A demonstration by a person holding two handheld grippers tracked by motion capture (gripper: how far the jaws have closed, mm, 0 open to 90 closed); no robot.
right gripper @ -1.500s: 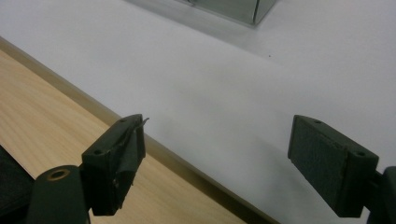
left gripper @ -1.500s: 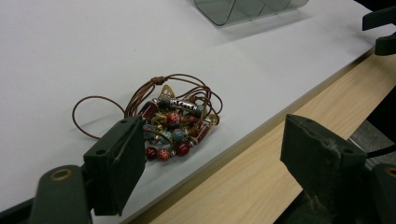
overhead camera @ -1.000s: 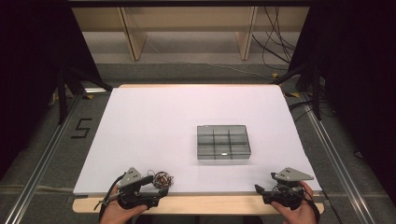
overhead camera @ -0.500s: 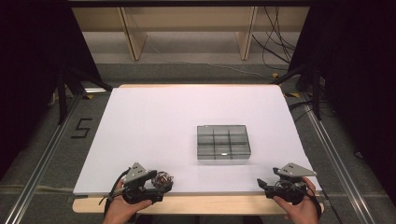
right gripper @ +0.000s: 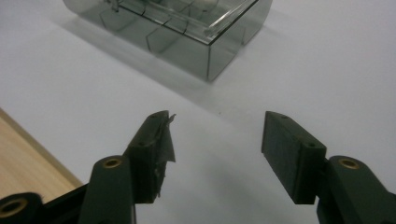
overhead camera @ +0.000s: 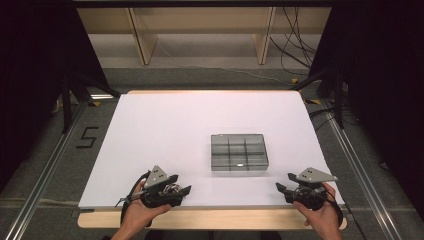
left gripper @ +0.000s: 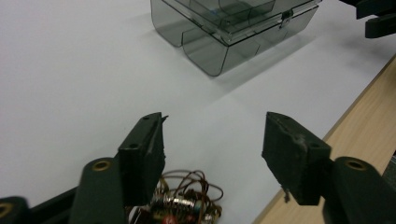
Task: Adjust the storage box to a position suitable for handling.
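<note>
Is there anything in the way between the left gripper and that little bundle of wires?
Nothing visible. The wire bundle lies on the white table right under the left gripper, whose jaws, just closing, are apart with nothing between them.

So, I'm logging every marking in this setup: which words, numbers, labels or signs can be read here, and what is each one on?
"5": a dark figure marked on the grey floor left of the table, in the high view.
Small electronic parts with wires below the left gripper: any print is too small and blurred to read.
Clear divided box: no label or print to be seen.
</note>
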